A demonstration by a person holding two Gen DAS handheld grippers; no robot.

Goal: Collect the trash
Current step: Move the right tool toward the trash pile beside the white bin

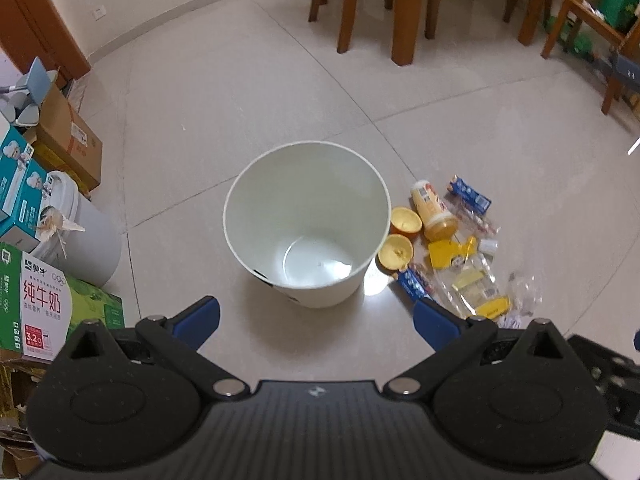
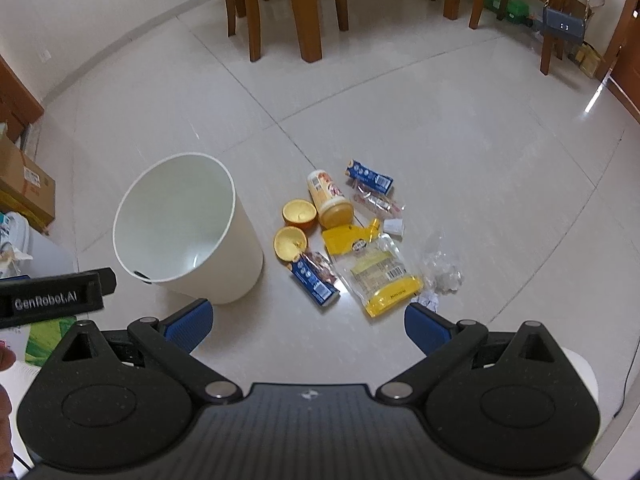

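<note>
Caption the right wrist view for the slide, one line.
Open right tool hovers above floor litter: orange halves, a tipped cup, wrappers, a yellow bag, beside an empty white bin.

We stood in a home, in what looked like a dining room. Pale glossy floor tiles ran to a cream wall with a socket. Wooden chairs crowded together at the far side. Along one wall sat household clutter: a cardboard box, a green milk carton case and a wooden door.
</note>
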